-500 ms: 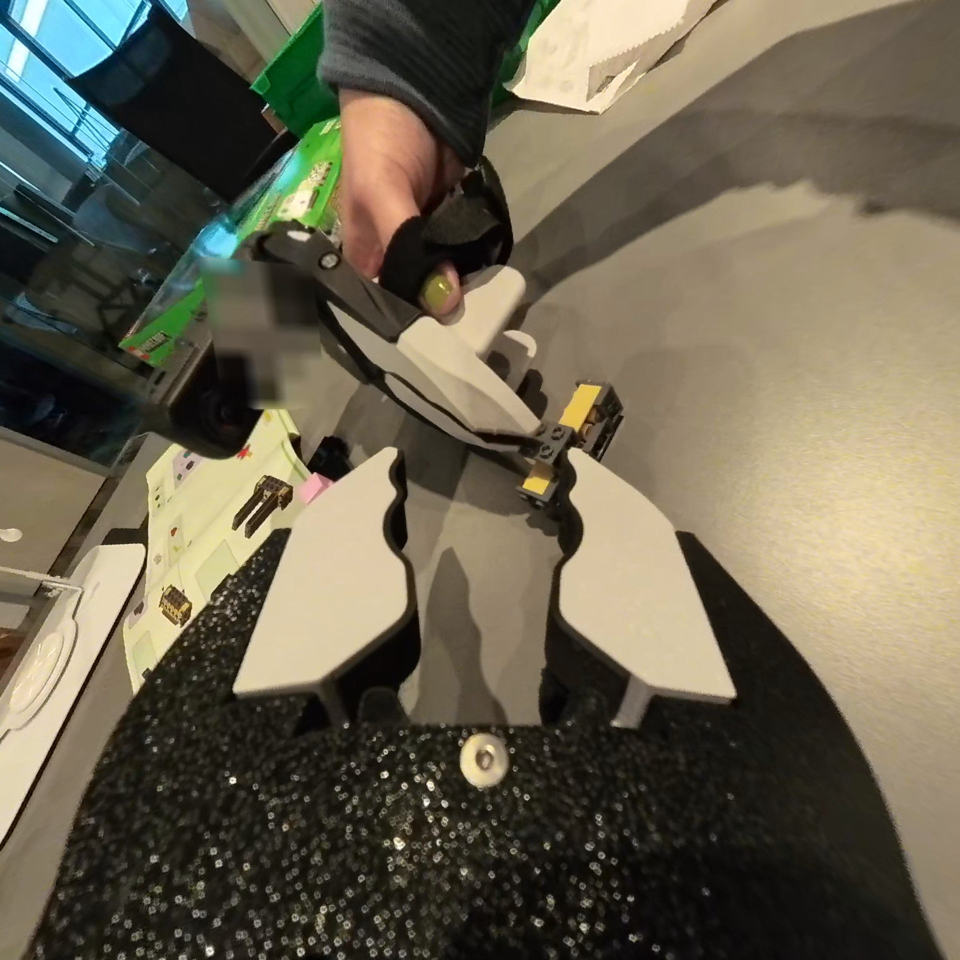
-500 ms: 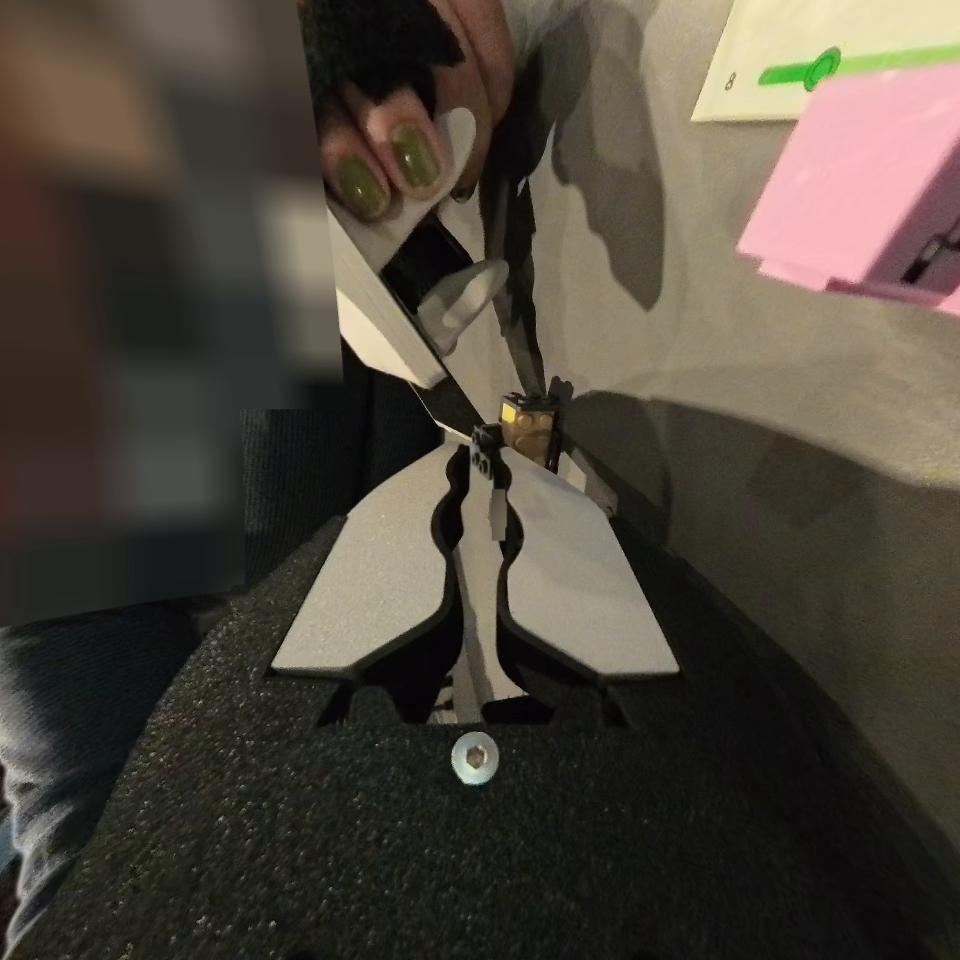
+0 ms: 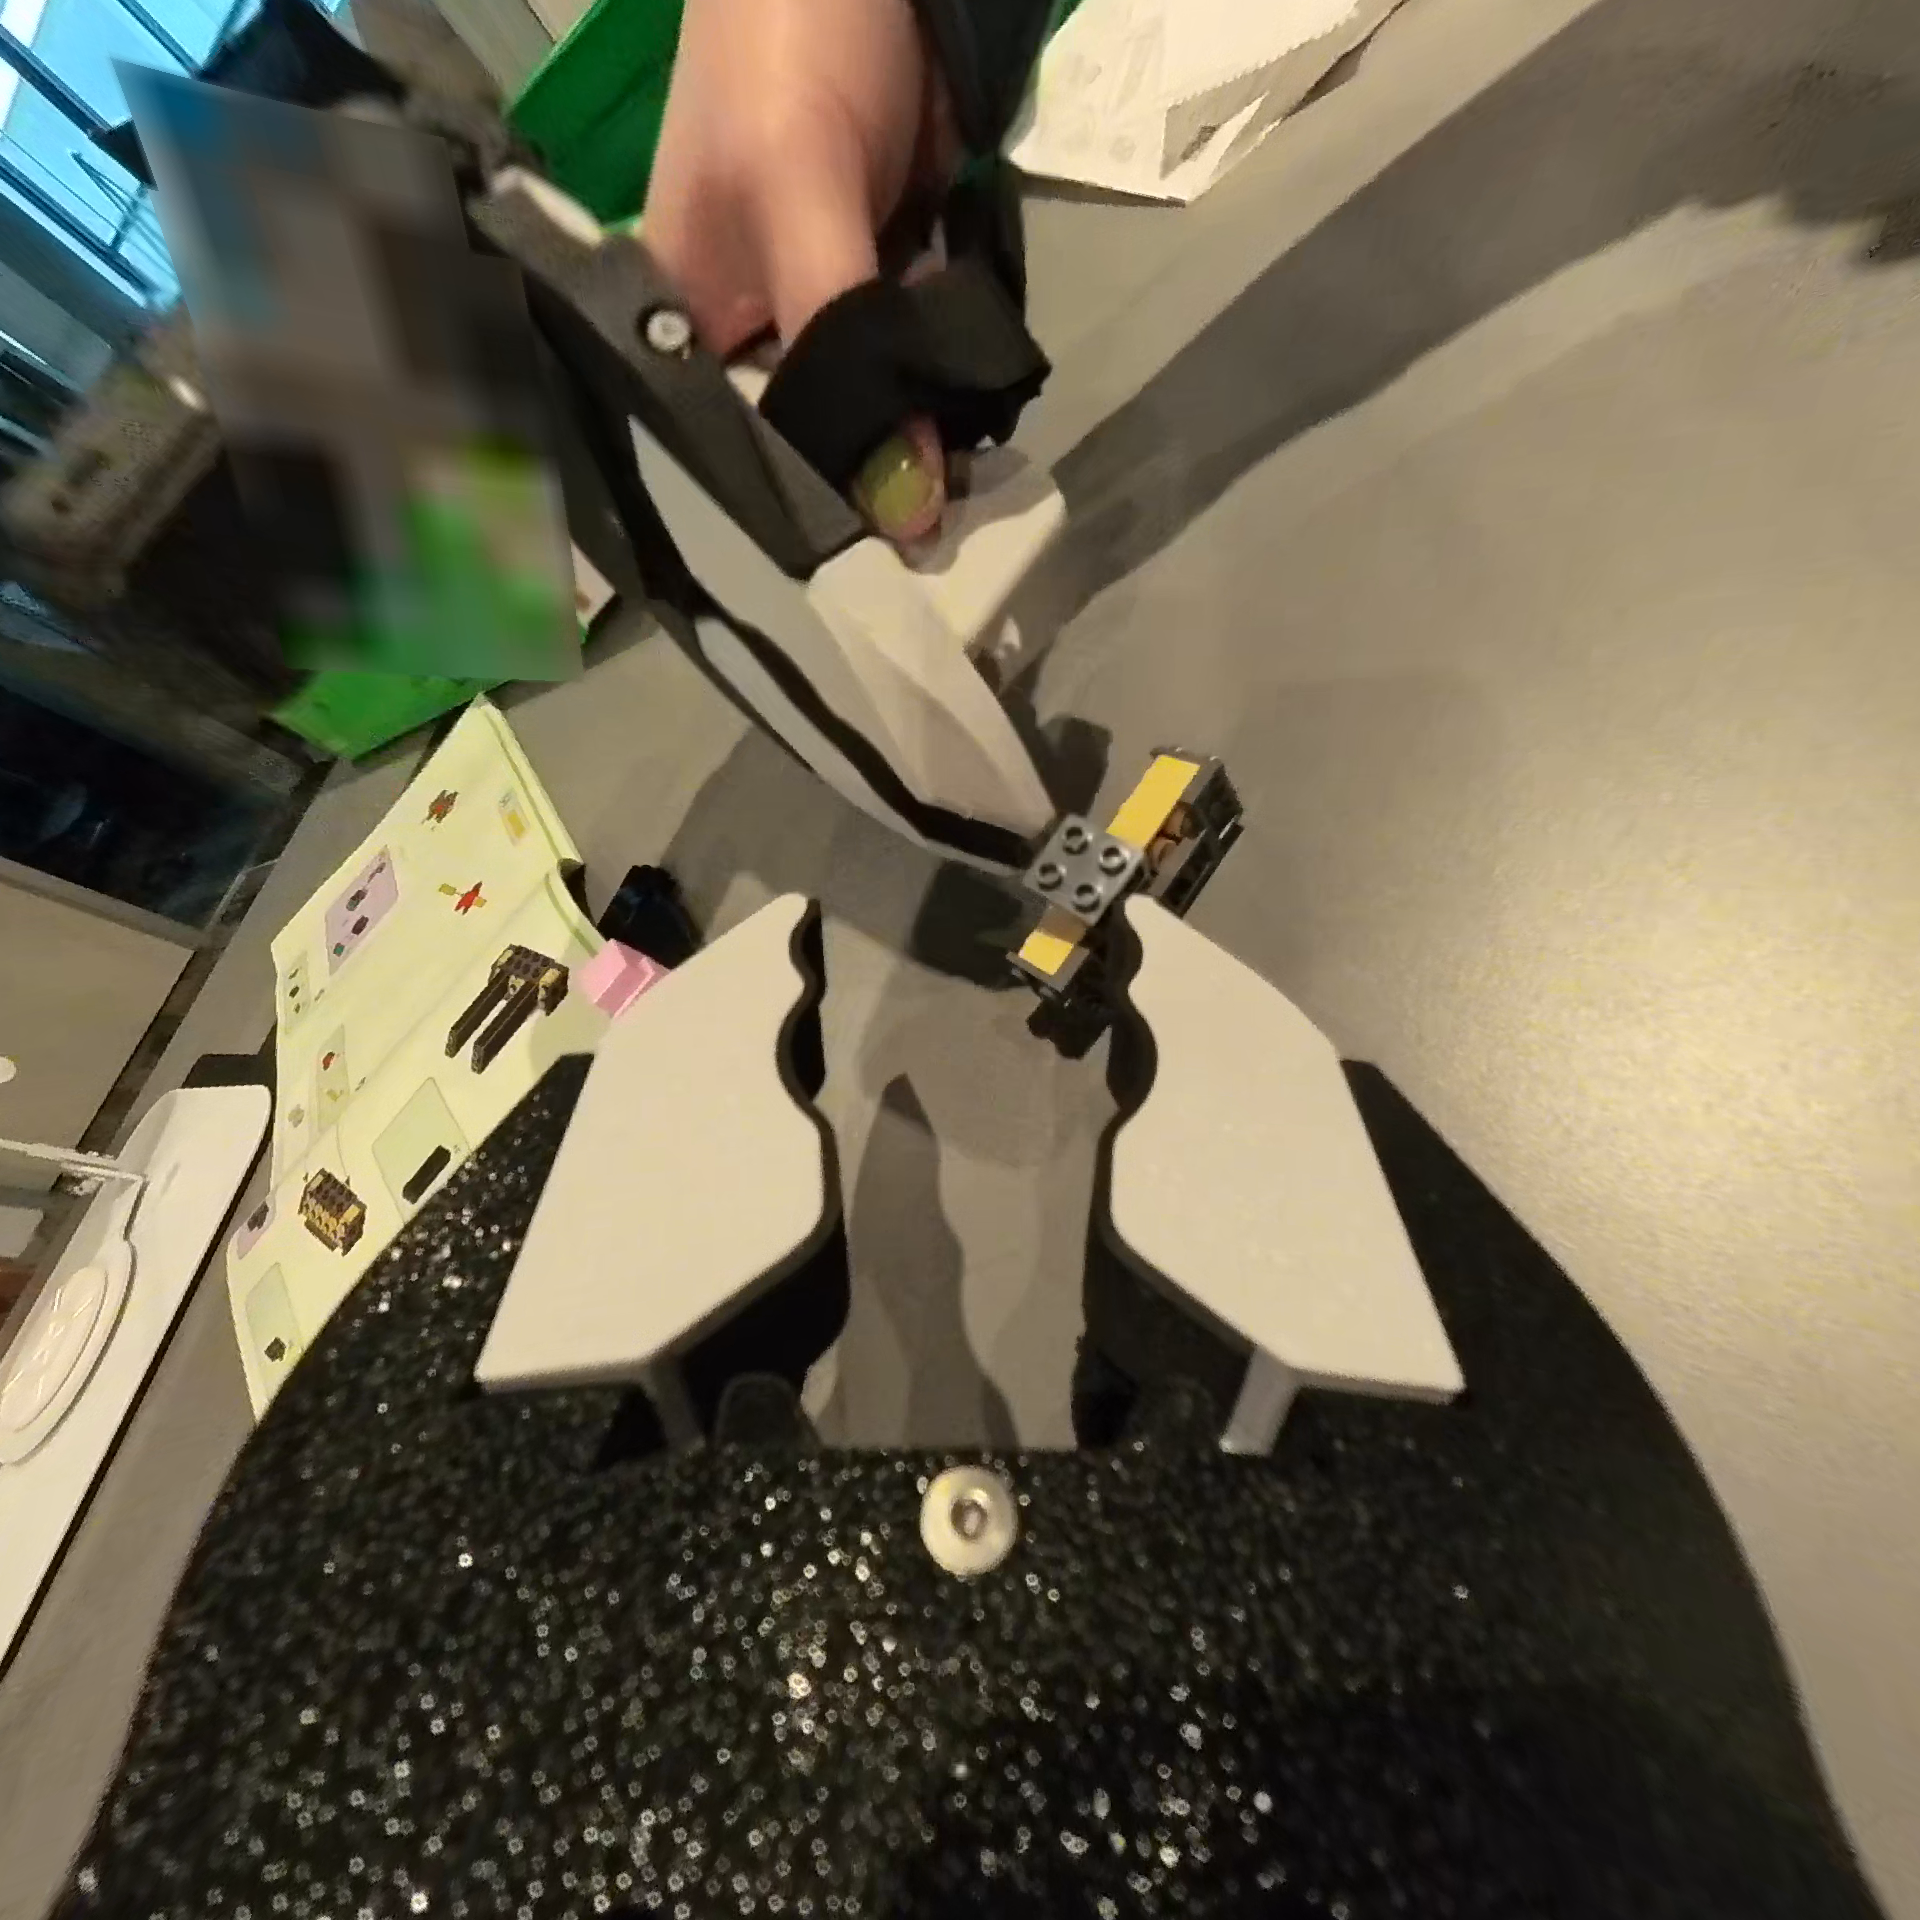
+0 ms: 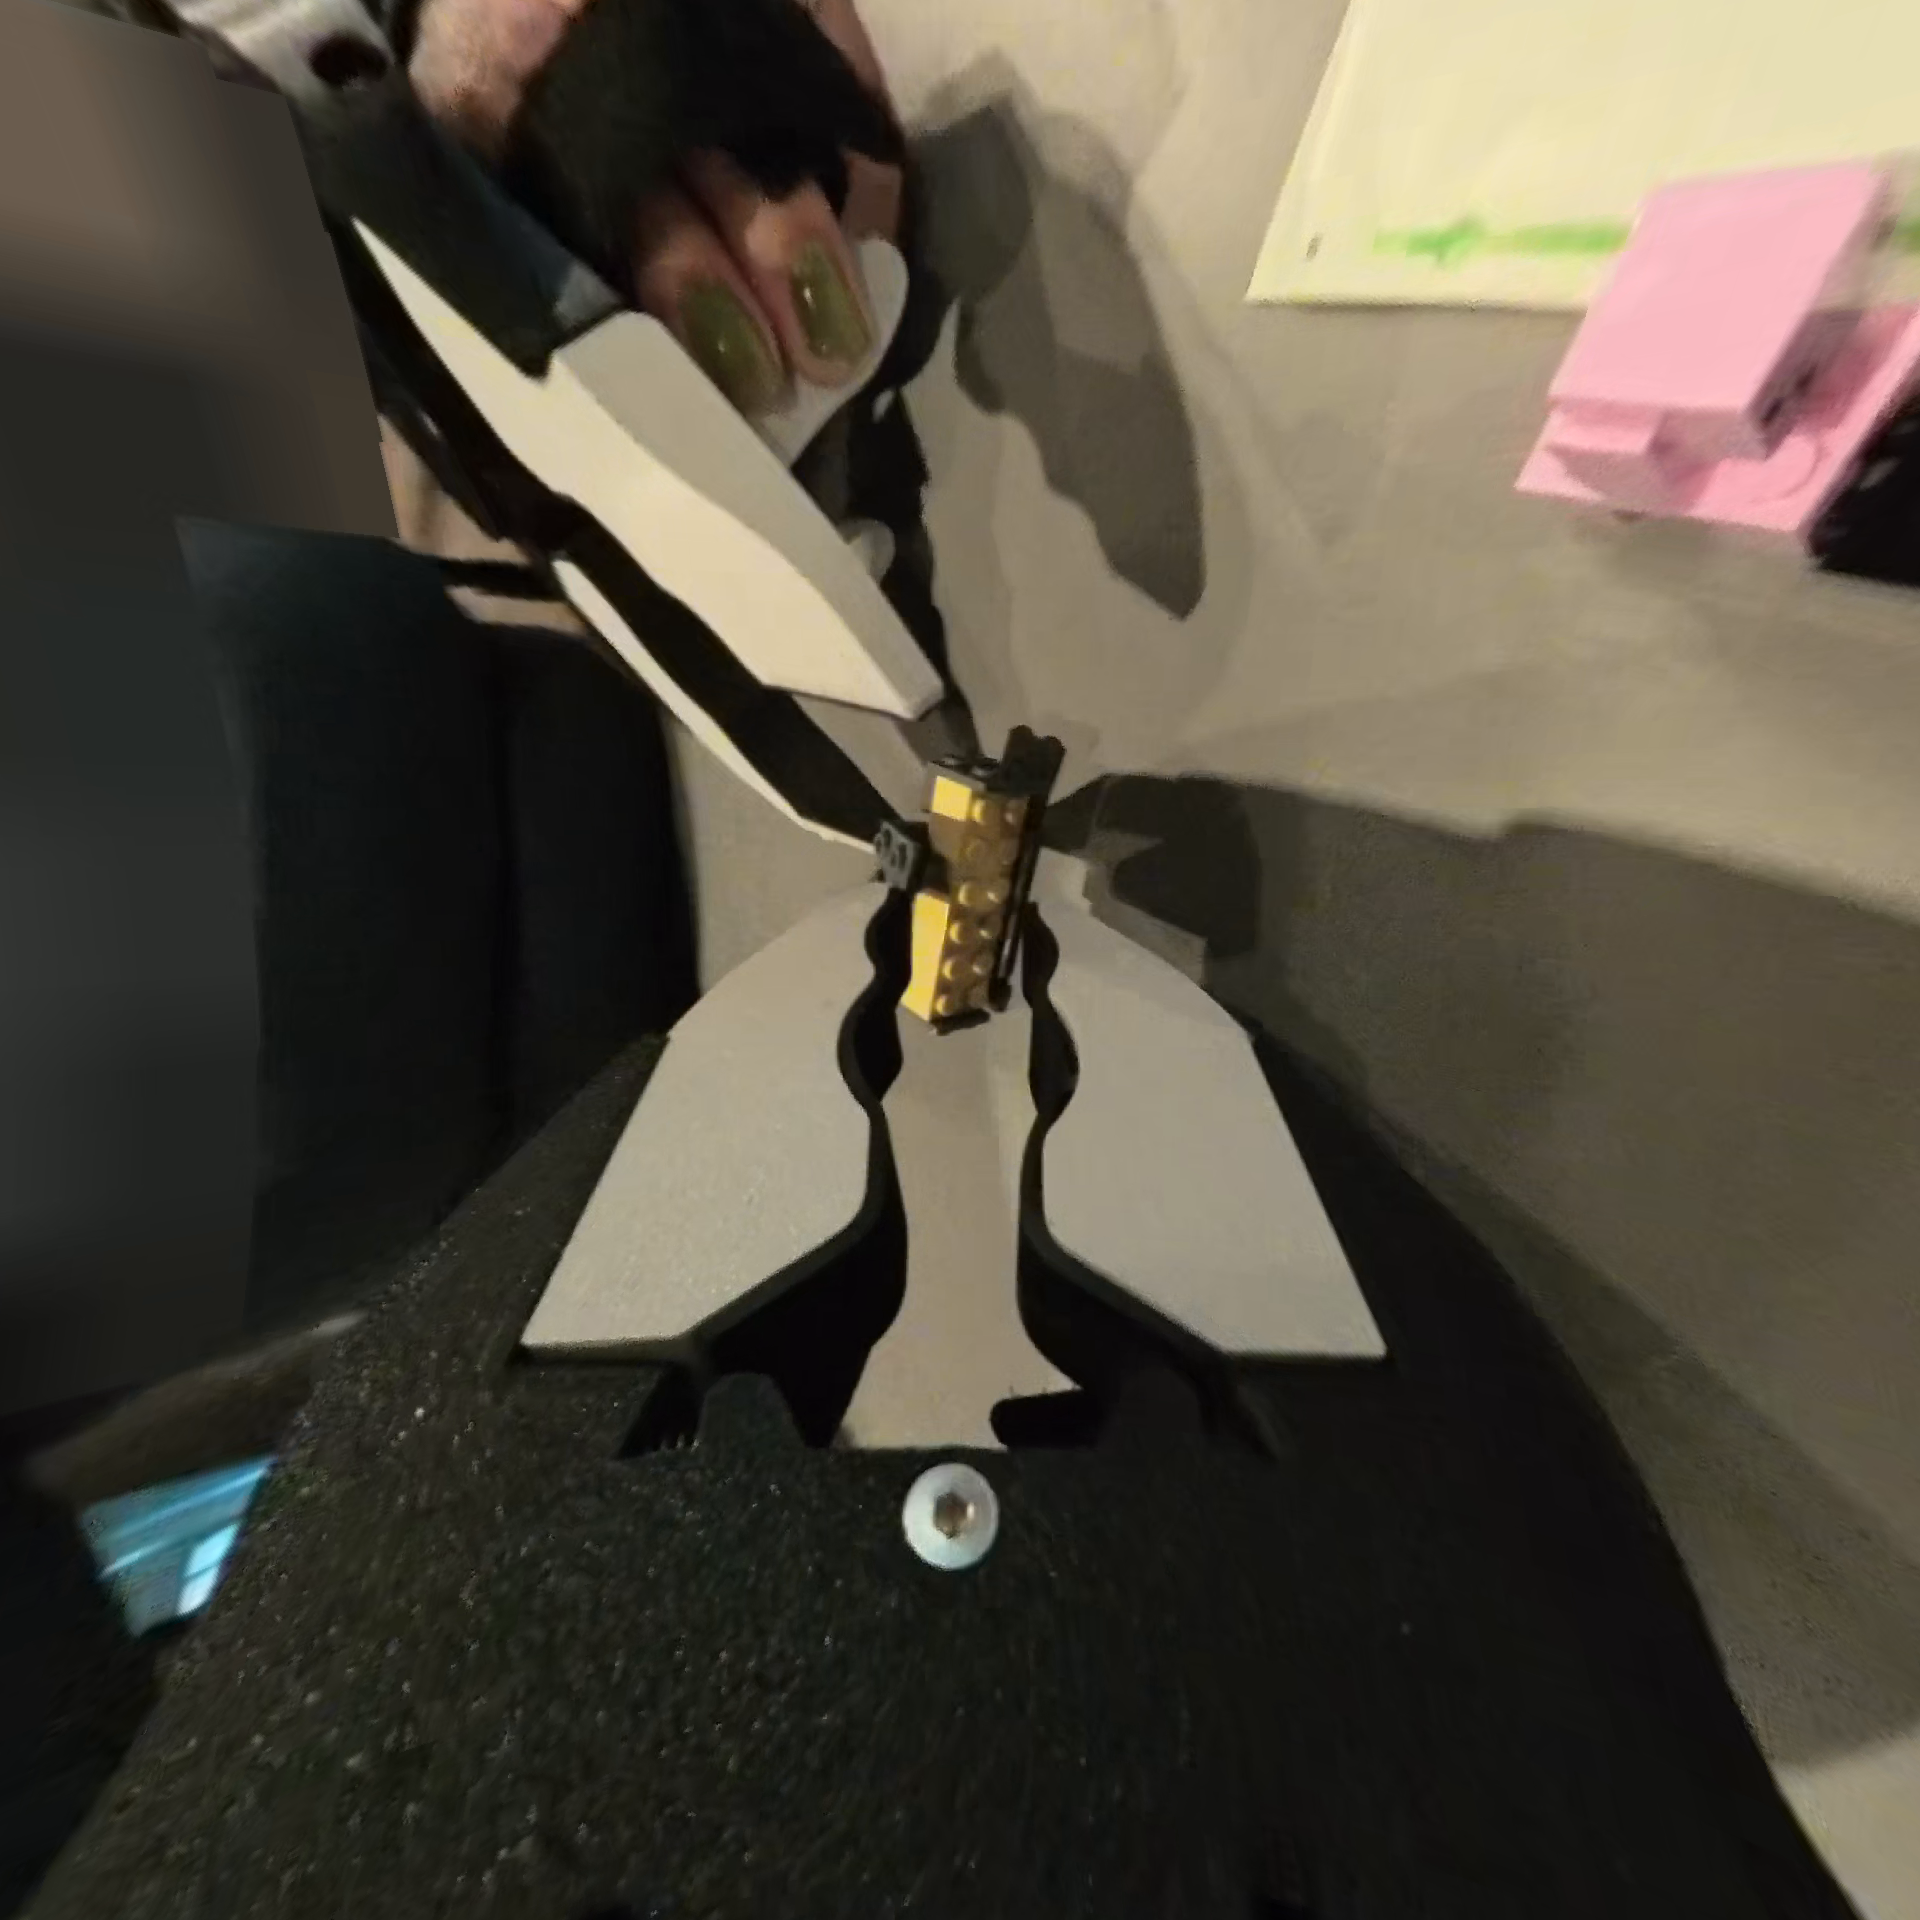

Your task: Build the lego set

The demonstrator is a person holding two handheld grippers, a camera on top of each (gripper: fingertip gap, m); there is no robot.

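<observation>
A small yellow and black lego assembly [image 3: 1158,805] stands on the grey table [image 3: 1558,831], also seen in the right wrist view [image 4: 961,904]. A grey two-by-two plate [image 3: 1081,868] sits on its side between two yellow tiles [image 4: 899,852]. My left gripper [image 3: 966,914] is open wide and empty, and its right fingertip is against the assembly's lower black part. My right gripper [image 4: 956,909] comes in steeply from above. Its jaws stand apart, with the left tip beside the plate and the assembly showing through the gap. A hand holds it [image 3: 1029,836].
An open instruction booklet [image 3: 416,1039] lies to the left, with a pink build [image 3: 618,977] and a black piece [image 3: 644,914] at its edge. A green box [image 3: 416,707] and a white paper bag [image 3: 1195,94] lie farther back. A white tray [image 3: 104,1247] is at the far left. The grippers are tip to tip, or close to it.
My right gripper's jaws were nearly shut on the grey plate and now stand wider apart. Its handle has swung upward. The plate stays on the assembly. My left gripper has not moved.
</observation>
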